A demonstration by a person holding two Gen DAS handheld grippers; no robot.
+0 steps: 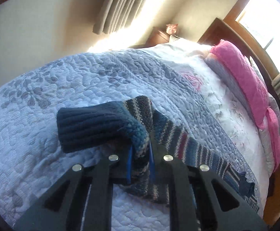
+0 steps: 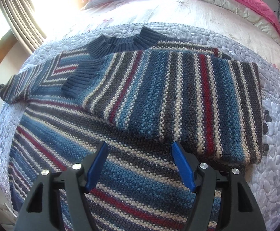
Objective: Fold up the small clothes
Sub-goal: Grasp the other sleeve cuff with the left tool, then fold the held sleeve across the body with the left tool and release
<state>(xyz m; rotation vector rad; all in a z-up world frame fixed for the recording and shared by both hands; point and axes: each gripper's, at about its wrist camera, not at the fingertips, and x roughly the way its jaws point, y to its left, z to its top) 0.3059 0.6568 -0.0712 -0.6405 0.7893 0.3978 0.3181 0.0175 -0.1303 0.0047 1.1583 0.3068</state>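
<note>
Striped sweater (image 2: 140, 100) flat on quilted bed (image 2: 275, 173) | left gripper (image 1: 140, 154) clamped on far sleeve near cuff (image 1: 89, 127) | right gripper (image 2: 140, 148) wide open, empty, above body | sleeve's length pointing toward body.

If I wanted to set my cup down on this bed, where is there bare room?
Bare quilt lies between the sweater and the curtained wall, and a strip runs between the sweater's collar and the pink pillows. The middle is crowded: the sweater covers it, left gripper clamping one sleeve, right gripper open above.

No readable text, label or number shows anywhere.
</note>
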